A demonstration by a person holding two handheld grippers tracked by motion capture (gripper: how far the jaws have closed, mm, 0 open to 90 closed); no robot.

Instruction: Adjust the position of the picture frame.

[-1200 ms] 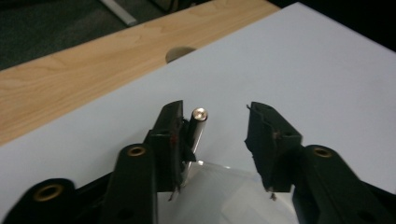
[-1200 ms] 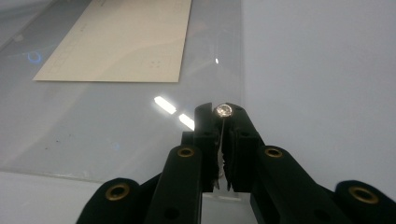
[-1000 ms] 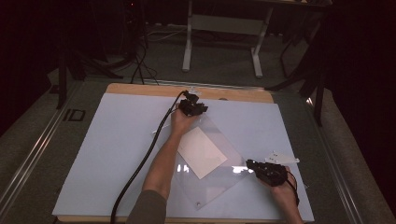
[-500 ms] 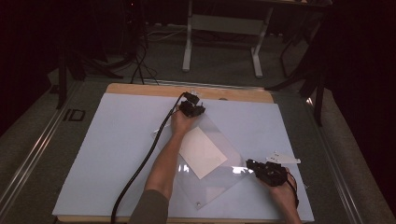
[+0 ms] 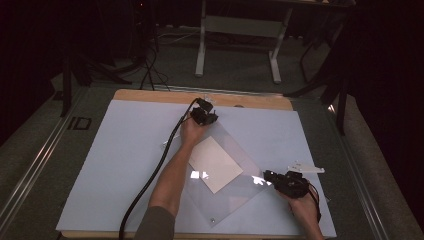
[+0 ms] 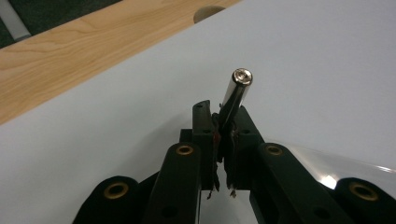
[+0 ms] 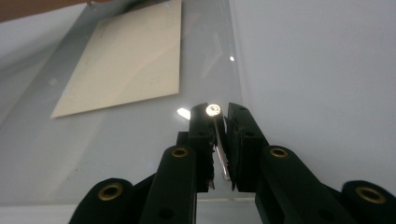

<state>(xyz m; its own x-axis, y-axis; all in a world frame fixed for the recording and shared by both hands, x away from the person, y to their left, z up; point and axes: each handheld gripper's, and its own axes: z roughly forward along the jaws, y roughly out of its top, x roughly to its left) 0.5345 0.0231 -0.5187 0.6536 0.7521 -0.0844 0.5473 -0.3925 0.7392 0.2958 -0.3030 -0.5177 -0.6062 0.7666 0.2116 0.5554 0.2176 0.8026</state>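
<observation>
1. Your left arm reaches far up the mat; left gripper (image 5: 204, 116) sits at the far corner of the clear sheet (image 5: 235, 197), cable trailing back along your forearm.
2. Its jaws have just been closing and are now clamped on a metal pin (image 6: 236, 95), which stands up tilted between the pads.
3. Your right hand (image 5: 303, 210) rests low near the front edge; right gripper (image 5: 284, 181) points left at the sheet's right corner.
4. Its jaws have just been opening a little. A small shiny stud (image 7: 214, 110) sits between the tips; a gap shows on one side, so I cannot tell whether they press on it.
5. Paper (image 5: 216, 163) lies under the sheet, between the two grippers.
6. Room: bare white mat (image 5: 120, 165) left of your left arm; wooden edge (image 6: 70, 51) just beyond the left tips; a white strip (image 5: 306, 168) just past the right gripper.
7. The left gripper view gives the pin's polished top; the right gripper view gives the paper's (image 7: 126, 60) edge ahead of the tips.
</observation>
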